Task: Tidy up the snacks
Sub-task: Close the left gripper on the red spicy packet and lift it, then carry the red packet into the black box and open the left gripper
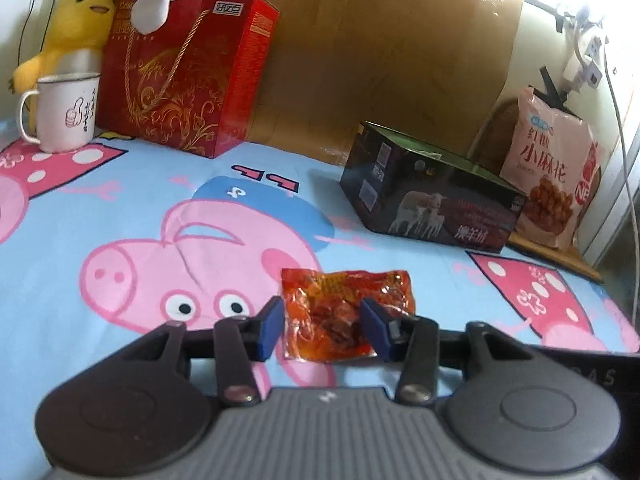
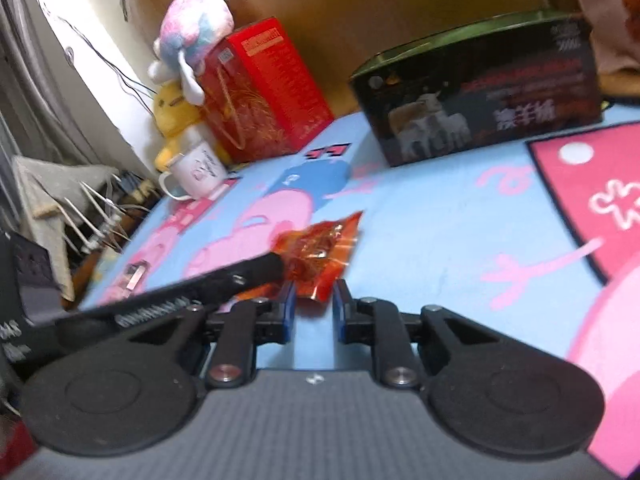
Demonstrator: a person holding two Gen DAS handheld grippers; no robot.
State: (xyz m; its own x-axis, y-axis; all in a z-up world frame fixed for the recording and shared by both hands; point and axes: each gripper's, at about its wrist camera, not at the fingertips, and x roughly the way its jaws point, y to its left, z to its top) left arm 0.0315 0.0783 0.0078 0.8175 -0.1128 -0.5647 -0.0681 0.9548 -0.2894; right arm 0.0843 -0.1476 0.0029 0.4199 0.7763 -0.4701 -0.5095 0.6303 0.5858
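Note:
A red-orange snack packet (image 1: 344,300) lies on the blue cartoon-pig cloth (image 1: 100,208). My left gripper (image 1: 326,328) straddles its near end. Both blue pads bear against the crinkled wrapper, and the packet is narrower there than at its far end. In the right wrist view the same packet (image 2: 320,248) sits just ahead, and its near corner dips between the pads of my right gripper (image 2: 315,308). A narrow gap shows on either side of that corner, so those pads are not pressing it. One black finger (image 2: 256,272) of the left gripper reaches the packet from the left.
At the back stands a red gift box (image 1: 184,76) with a white mug (image 1: 64,116) and a yellow plush (image 1: 76,20) beside it. To the right are a dark open-top box with sheep printed on it (image 1: 432,200) and a pink snack bag (image 1: 552,168). Clutter lies past the table's left edge (image 2: 92,208).

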